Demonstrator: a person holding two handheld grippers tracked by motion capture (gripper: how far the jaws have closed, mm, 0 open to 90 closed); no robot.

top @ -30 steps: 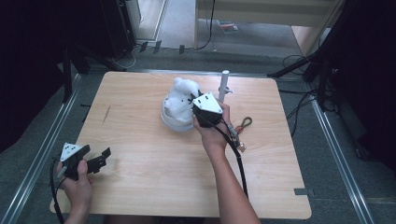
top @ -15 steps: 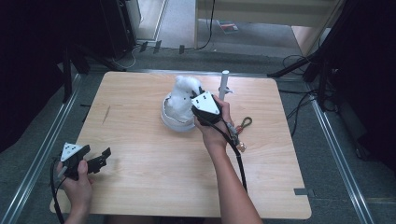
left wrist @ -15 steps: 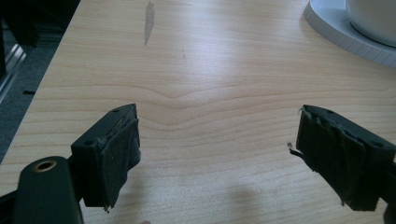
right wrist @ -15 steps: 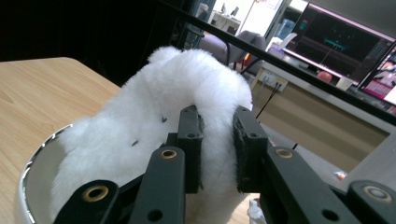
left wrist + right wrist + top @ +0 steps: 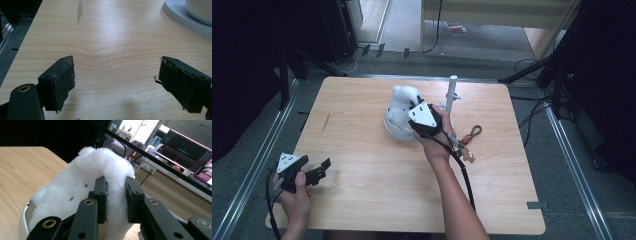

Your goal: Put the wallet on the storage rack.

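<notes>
Right claw (image 5: 116, 202) pinching fluffy white plush toy (image 5: 82, 185) above white bowl (image 5: 393, 131). Left claw (image 5: 115, 82) spread, idle over wooden desk (image 5: 112, 37). Next, probably: lift toy clear.

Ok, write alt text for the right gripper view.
The right gripper pinches a fold of white fluffy cloth between its two black jaws, above a white bowl on a wooden table. A dark room with lit screens lies behind.

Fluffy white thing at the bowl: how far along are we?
Done: right gripper is clamped on the white fluffy item, which sits in the white bowl. In hand: the grip on it. Left: probably lifting or moving it; left gripper is open, idle over the table.
</notes>
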